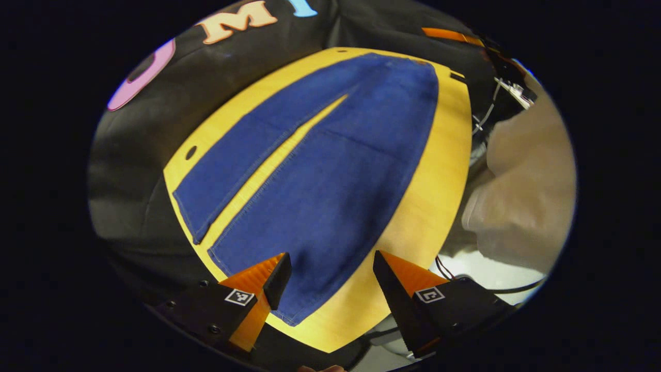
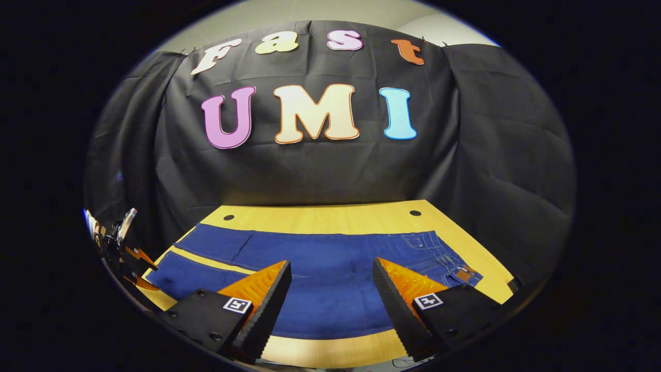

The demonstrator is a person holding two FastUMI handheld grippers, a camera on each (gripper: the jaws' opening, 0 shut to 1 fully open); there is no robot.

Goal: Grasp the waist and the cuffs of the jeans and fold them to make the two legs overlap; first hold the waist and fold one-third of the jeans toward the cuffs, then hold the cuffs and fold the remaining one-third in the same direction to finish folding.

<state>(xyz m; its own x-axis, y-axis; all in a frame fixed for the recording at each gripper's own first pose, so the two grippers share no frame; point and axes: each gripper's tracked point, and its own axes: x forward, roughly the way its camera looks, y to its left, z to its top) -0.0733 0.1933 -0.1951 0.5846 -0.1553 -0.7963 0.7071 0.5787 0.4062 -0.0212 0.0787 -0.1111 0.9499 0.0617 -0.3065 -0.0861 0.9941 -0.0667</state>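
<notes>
The jeans (image 1: 330, 170) lie flat and unfolded on the yellow wooden table (image 1: 439, 206), both legs spread with a narrow strip of tabletop showing between them, so the first step, laying one leg over the other, is not yet done. In the left gripper view the garment's long axis runs straight away from the left gripper (image 1: 330, 281): the cuffs are the near end, one cuff lying just under and between its fingers, and the waist is the far end. That gripper's fingers stand wide apart, hovering over the cuff and gripping nothing. The right gripper view looks across the jeans (image 2: 330, 274) rather than along them: the long axis runs side to side, with the waist (image 2: 444, 258), its pocket stitching and a brown patch, off to the right of the right gripper (image 2: 330, 289), and the legs trailing off left. The right gripper is likewise spread open and empty, poised above the near edge of the jeans at mid-thigh. Judging by this, the left gripper is the nearer one to the cuffs and the right the nearer one to the waist, though it would need to shift along the edge to reach it. The right gripper view also catches the other gripper (image 2: 129, 258) at the cuff end, while the left gripper view shows a person's light sleeve (image 1: 521, 186) beside the table past the waist side.
</notes>
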